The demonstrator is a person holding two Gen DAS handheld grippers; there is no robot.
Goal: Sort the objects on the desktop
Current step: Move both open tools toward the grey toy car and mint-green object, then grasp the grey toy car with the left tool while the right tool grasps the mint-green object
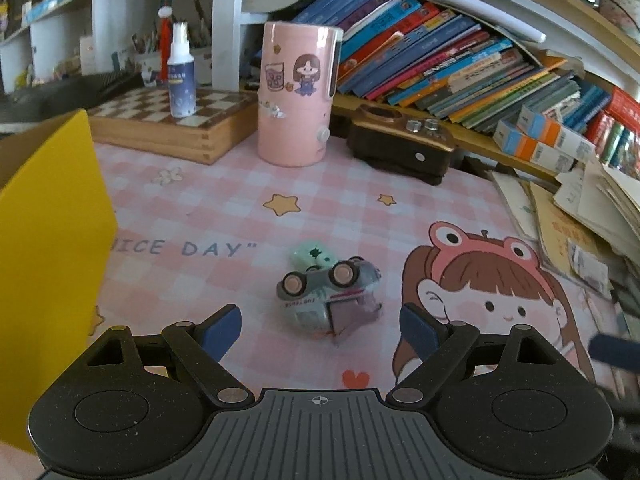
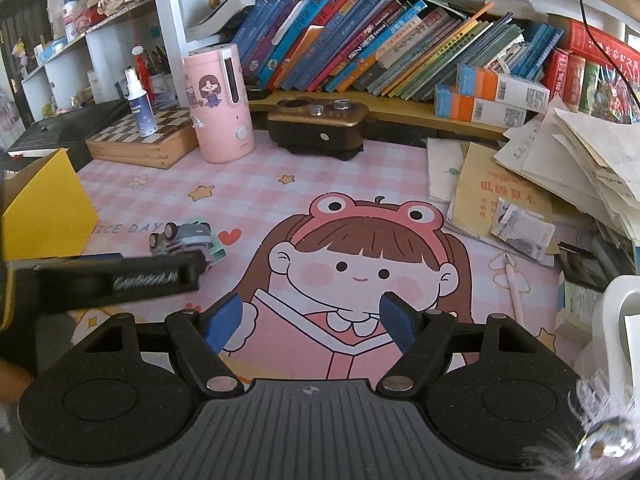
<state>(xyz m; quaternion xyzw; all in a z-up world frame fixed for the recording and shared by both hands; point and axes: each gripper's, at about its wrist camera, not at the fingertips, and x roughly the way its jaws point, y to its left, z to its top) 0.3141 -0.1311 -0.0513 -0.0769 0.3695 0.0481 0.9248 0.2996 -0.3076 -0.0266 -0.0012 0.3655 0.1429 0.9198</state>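
Observation:
A small grey toy car (image 1: 330, 298) lies on its side on the pink checked desk mat (image 1: 240, 216), wheels showing, with a pale green object (image 1: 312, 254) just behind it. My left gripper (image 1: 320, 330) hovers close in front of the car, jaws open and wide, nothing between them. The right wrist view shows the same car (image 2: 184, 236) at the left, partly hidden by the left gripper's blurred black finger (image 2: 120, 278). My right gripper (image 2: 312, 320) is open over the cartoon girl print, with nothing between its pads.
A yellow box (image 1: 48, 264) stands at the left edge of the mat. At the back are a pink cylinder (image 1: 296, 96), a wooden chessboard box (image 1: 172, 120) with a spray bottle (image 1: 180, 76), a brown device (image 1: 400, 140) and leaning books. Papers (image 2: 560, 184) pile up at the right.

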